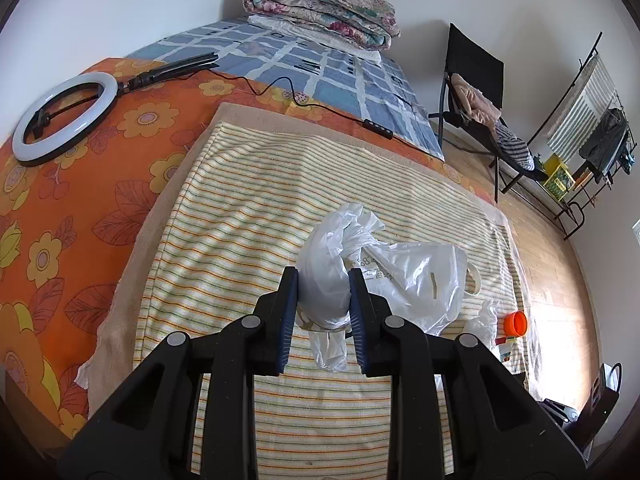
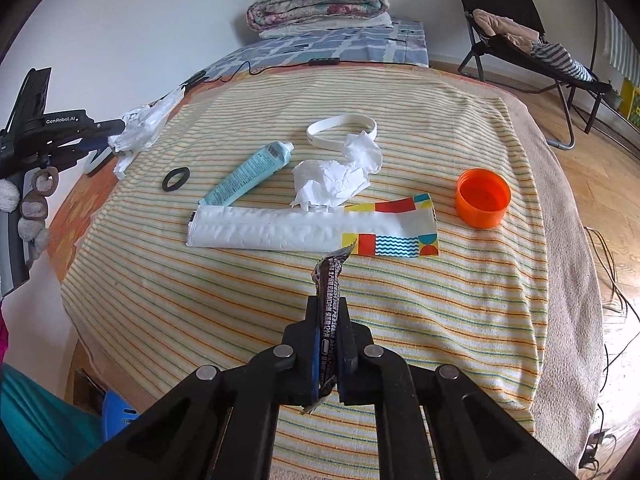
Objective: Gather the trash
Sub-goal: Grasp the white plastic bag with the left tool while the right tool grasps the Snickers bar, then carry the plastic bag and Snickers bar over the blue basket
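In the left wrist view my left gripper (image 1: 323, 276) is shut on a bunched part of a white plastic bag (image 1: 416, 280), whose loose end drapes over the striped towel (image 1: 240, 208). In the right wrist view my right gripper (image 2: 329, 304) is shut on a dark printed wrapper (image 2: 331, 280) that sticks up between the pads. Beyond it on the towel (image 2: 400, 320) lie a white padded mailer (image 2: 280, 230), a teal tube (image 2: 248, 176), crumpled tissue (image 2: 332, 178), a black ring (image 2: 176, 179), a white band (image 2: 342, 130) and an orange cap (image 2: 483, 198). The left gripper (image 2: 110, 140) with the bag (image 2: 144, 126) shows at far left.
The towel covers an orange floral sheet (image 1: 80, 184) on a bed. A ring light (image 1: 66, 116) and its cable lie at the back left, folded quilts (image 2: 320, 0) at the far end. A black folding chair (image 2: 520, 40) with clothes stands on the wooden floor to the right.
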Action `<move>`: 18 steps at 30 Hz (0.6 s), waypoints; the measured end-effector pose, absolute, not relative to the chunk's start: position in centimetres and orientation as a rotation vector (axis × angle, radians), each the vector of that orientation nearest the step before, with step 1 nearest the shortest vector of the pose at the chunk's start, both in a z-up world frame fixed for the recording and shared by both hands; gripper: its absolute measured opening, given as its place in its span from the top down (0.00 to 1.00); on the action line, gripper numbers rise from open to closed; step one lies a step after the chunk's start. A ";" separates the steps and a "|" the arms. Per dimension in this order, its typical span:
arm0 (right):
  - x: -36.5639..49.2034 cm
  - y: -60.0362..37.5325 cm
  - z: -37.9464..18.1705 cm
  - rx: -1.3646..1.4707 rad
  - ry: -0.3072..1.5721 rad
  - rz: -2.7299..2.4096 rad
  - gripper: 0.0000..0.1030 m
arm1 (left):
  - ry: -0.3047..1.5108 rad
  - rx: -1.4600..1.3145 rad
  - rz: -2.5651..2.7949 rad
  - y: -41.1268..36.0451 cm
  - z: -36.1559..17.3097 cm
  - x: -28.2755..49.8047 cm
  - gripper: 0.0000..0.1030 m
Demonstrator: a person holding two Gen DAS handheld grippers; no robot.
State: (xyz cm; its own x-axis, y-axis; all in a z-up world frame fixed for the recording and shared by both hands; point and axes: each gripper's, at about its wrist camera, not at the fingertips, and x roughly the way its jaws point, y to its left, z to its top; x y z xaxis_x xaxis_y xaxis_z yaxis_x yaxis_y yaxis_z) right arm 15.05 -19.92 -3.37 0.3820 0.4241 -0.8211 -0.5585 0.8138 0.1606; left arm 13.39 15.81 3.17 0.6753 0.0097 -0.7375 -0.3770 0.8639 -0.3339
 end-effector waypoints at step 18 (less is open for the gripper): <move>9.1 -20.8 1.3 -0.114 0.895 0.689 0.97 | 0.812 -0.373 0.073 9.6 5.4 4.6 0.77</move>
State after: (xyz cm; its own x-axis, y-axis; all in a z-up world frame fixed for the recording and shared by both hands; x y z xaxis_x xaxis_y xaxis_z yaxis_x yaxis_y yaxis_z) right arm 9.13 -20.78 1.26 0.4279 0.5046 -0.7499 -0.5964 0.7810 0.1852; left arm 4.64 9.57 5.39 0.6895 -0.0781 -0.7201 -0.2047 0.9326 -0.2972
